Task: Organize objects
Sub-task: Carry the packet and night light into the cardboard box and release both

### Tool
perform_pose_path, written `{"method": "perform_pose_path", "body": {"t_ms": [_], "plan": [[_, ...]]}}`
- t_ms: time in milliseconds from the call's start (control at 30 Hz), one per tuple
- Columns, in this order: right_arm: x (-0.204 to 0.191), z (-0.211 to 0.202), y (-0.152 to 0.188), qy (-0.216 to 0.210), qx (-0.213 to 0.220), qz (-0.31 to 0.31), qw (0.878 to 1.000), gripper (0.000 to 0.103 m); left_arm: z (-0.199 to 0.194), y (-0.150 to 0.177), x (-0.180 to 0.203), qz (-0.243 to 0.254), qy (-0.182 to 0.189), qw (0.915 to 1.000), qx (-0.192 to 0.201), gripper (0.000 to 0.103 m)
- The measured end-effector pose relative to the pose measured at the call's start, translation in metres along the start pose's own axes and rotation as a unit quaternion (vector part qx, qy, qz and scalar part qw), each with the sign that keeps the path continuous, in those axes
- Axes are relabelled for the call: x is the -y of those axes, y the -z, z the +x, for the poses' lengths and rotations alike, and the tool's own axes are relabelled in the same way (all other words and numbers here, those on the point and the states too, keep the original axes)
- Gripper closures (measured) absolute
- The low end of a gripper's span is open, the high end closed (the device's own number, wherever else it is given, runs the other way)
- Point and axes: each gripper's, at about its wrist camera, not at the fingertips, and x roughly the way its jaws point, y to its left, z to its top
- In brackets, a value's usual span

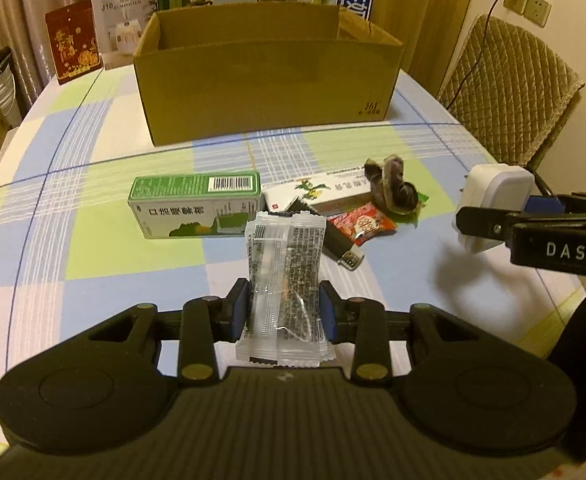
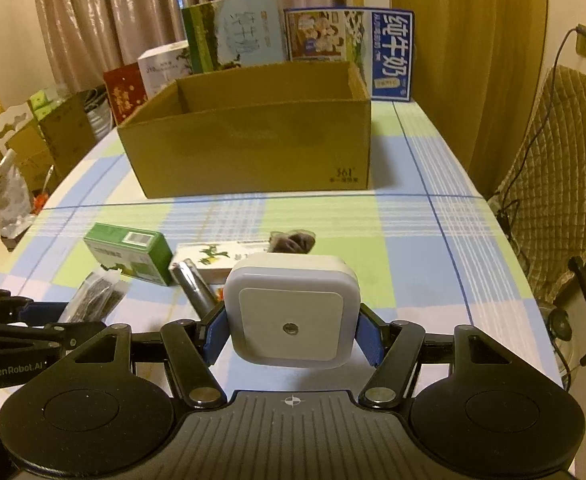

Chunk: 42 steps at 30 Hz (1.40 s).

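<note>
1. The left tool point(image 1: 284, 304) pinched a clear snack packet point(image 1: 284, 276) between its blue pads, holding it upright above the counter point(image 1: 93, 216).
2. The right tool point(image 2: 293, 330) pinched a white plug-in night light point(image 2: 291, 314) by its sides, also off the counter.
3. Just beyond the packet lay a green box point(image 1: 195, 204), a white box point(image 1: 325, 192), a USB stick point(image 1: 343, 246), a red candy wrapper point(image 1: 363, 224) and a dark wrapped sweet point(image 1: 393, 188), clustered and partly touching.
4. Farther back stood an open cardboard box point(image 1: 265, 80); its inside could not be seen.
5. Printed cartons point(image 2: 349, 52) stood behind it.
</note>
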Motion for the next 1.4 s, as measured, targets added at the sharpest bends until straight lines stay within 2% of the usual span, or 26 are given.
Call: {"method": "perform_pose_path", "body": {"t_ms": [600, 833, 1000, 1233, 1400], "plan": [[0.0, -0.021, -0.003, -0.002, 0.0, 0.0, 1.0, 0.041, -0.026, -0.006, 0.012, 0.001, 0.012, 0.9998, 0.019, 0.072], [0.004, -0.019, -0.023, -0.01, 0.002, 0.003, 1.0, 0.041, -0.027, -0.03, 0.004, -0.001, 0.021, 0.9993, 0.032, 0.072], [0.007, -0.012, -0.056, -0.02, 0.014, -0.002, 1.0, 0.041, -0.027, -0.062, -0.006, -0.005, 0.026, 0.9985, 0.048, 0.072], [0.009, 0.007, -0.13, -0.032, 0.044, -0.021, 0.998, 0.041, -0.016, -0.126, -0.029, -0.004, 0.013, 0.9974, 0.07, 0.072], [0.013, 0.036, -0.181, -0.042, 0.045, -0.025, 0.998, 0.041, -0.002, -0.176, -0.044, 0.002, 0.005, 0.9966, 0.082, 0.072]]}}
